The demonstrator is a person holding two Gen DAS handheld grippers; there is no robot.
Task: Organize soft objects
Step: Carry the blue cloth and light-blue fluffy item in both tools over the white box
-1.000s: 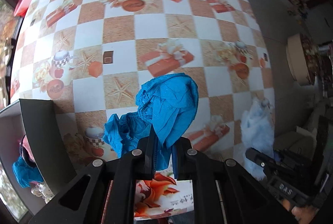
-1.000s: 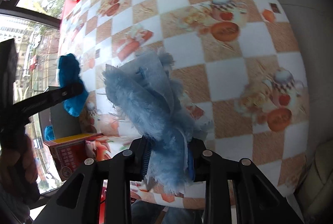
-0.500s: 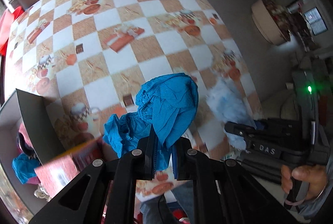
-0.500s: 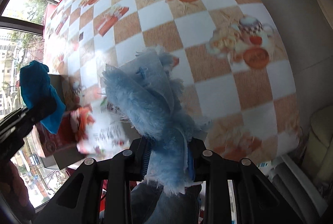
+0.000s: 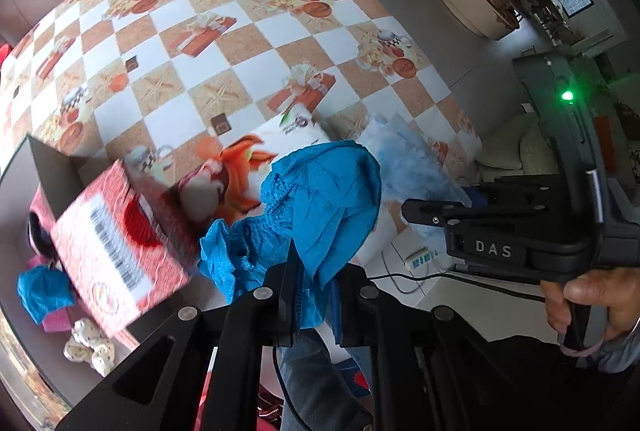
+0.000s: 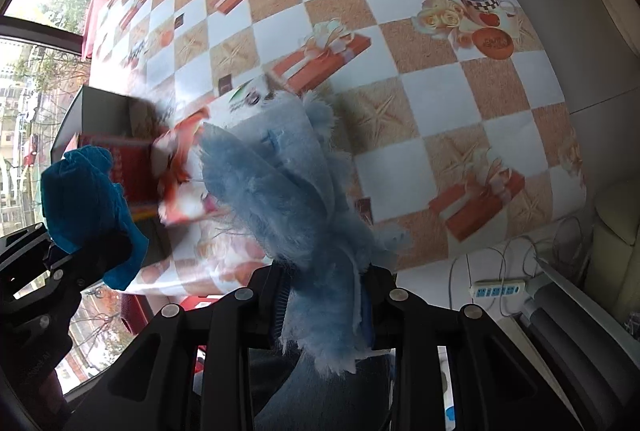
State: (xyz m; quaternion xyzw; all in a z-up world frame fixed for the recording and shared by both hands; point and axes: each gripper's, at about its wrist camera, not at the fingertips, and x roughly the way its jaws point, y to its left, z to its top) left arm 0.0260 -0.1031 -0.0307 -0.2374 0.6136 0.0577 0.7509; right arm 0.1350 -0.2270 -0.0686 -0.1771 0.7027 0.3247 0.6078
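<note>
My left gripper is shut on a bright blue crumpled cloth, which hangs bunched above its fingers. The same blue cloth shows at the left of the right wrist view. My right gripper is shut on a pale blue fluffy cloth that stands up between its fingers. The pale blue fluffy cloth also appears to the right of the blue one in the left wrist view, with the right gripper body behind it. Both grippers hang over the table's near edge, above a red and white cardboard box.
The checkered tablecloth covers the table. A dark bin stands at the table's left, with blue, pink and spotted soft items below it. A power strip and cables lie on the floor at right. A hand grips the right handle.
Both grippers have drawn back toward the table's near edge with their cloths still held. The red and white box has come into view beneath them. The left view has rolled.
</note>
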